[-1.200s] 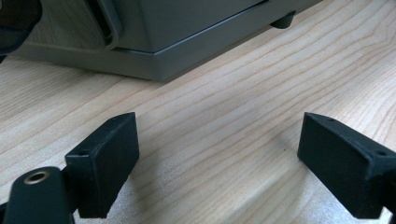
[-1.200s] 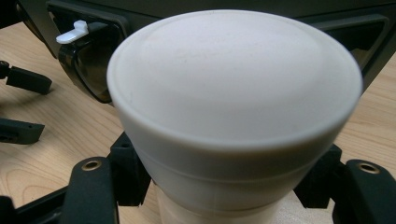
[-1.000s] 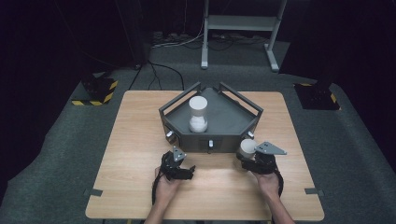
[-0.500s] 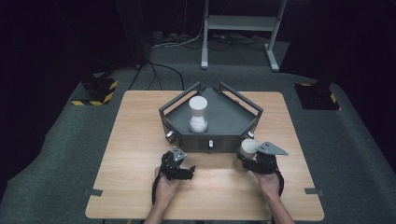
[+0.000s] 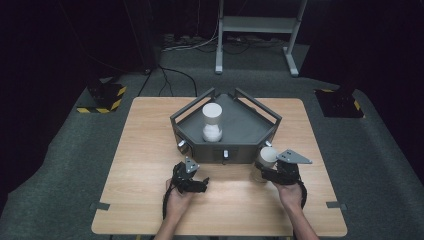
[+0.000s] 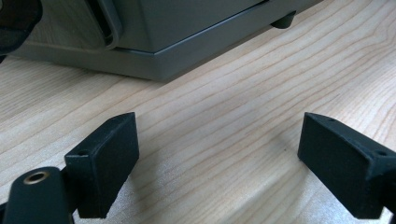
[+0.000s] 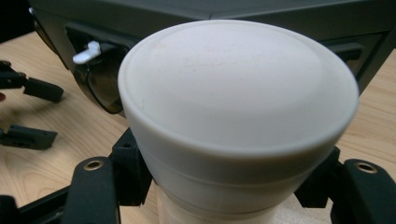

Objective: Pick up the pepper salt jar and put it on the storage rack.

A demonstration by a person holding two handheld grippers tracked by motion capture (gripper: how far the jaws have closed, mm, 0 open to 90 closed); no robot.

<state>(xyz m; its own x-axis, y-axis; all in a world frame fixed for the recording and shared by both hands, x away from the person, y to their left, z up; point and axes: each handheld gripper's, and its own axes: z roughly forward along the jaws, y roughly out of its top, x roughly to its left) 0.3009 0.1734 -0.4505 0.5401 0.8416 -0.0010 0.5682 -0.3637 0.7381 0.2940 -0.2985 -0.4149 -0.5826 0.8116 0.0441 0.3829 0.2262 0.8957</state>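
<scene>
A white capped jar (image 5: 265,160) (image 7: 238,116) stands just off the front right corner of the grey tray (image 5: 245,131); my right gripper (image 5: 272,172) (image 7: 229,186) is shut on it below its lid. Inside the tray a second white-capped jar (image 5: 212,122) stands upright. My left gripper (image 5: 197,184) (image 6: 217,158) rests low over the wooden table in front of the tray, its jaws open with bare wood between them. Its fingers (image 7: 32,112) also show at the left of the right gripper view.
The tray's front wall (image 6: 187,28) carries a small white switch (image 5: 225,154) (image 7: 87,51) and knobs at its corners (image 5: 182,145). Bare tabletop (image 5: 230,210) lies between the two hands. Beyond the table are a metal stand (image 5: 260,30) and cables on the dark floor.
</scene>
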